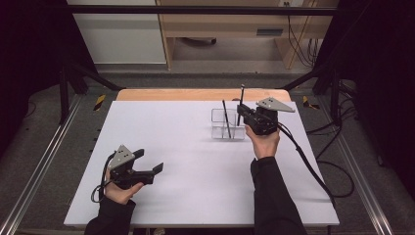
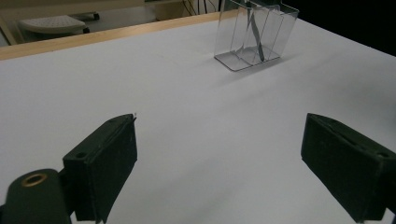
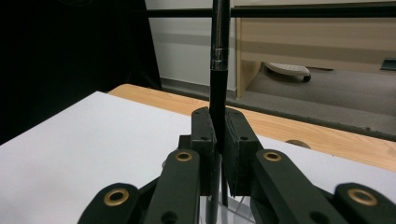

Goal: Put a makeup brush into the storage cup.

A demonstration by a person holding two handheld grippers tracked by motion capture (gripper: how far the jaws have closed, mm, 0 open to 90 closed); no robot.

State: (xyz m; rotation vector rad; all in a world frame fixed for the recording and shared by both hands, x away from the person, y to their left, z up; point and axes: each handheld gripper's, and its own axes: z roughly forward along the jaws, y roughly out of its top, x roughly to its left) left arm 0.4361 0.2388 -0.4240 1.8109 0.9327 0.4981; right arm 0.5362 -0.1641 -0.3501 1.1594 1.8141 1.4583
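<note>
A: Starting at the left, what is the left gripper [image 1: 157, 169] doing?

B: It rests low over the white matte table sheet [image 1: 186, 161], near the front left. Its jaws are spread wide with nothing between them. In the left gripper view the pads [image 2: 105, 161] look like blunt black blocks, slightly grained.

A: And further right?

B: A clear plastic divided holder [image 1: 227, 125], square-walled and glossy, stands on the sheet toward the far right. One thin dark pen [image 1: 226, 119] leans inside it.

A: The right gripper [image 1: 241, 111]?

B: It is held just beside the holder, at its right edge. Its jaws are pressed together on a slim black pen with a silver band [image 3: 218, 70], held upright, and pinch it low on the barrel. The lower tip seems to sit over or in a compartment; I cannot tell which.

A: How will that pen handle?

B: Light and stiff, I judge, with a smooth round barrel that could slip or swivel. A grip near the middle should steady it. The holder looks light enough to tip if nudged.
</note>
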